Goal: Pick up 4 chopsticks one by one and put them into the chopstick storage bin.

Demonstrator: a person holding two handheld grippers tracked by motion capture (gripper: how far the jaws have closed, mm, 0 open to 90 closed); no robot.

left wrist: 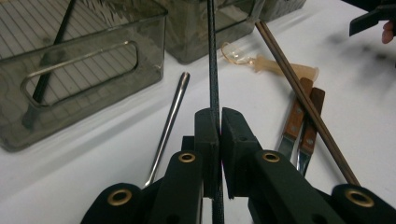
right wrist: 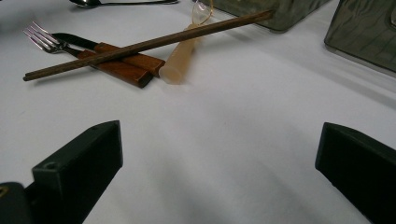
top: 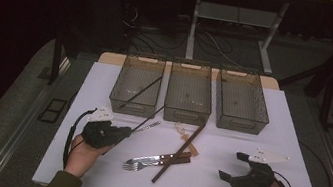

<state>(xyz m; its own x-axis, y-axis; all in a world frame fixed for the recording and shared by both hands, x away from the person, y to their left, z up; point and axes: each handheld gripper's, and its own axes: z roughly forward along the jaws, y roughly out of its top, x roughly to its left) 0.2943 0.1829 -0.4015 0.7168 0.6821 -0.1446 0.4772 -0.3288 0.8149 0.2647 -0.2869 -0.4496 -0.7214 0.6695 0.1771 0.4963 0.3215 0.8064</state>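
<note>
Between the closed jaws of your left gripper (left wrist: 219,122) you are pinching a dark chopstick (left wrist: 213,60) near one end, pointing ahead; being light, stiff and slippery, it is needing a firm grip.

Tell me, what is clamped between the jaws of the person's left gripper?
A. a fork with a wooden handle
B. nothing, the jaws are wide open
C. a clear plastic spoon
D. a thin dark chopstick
D: in the left gripper view the left gripper has its jaws closed on a thin dark chopstick running up toward the bins.
</note>
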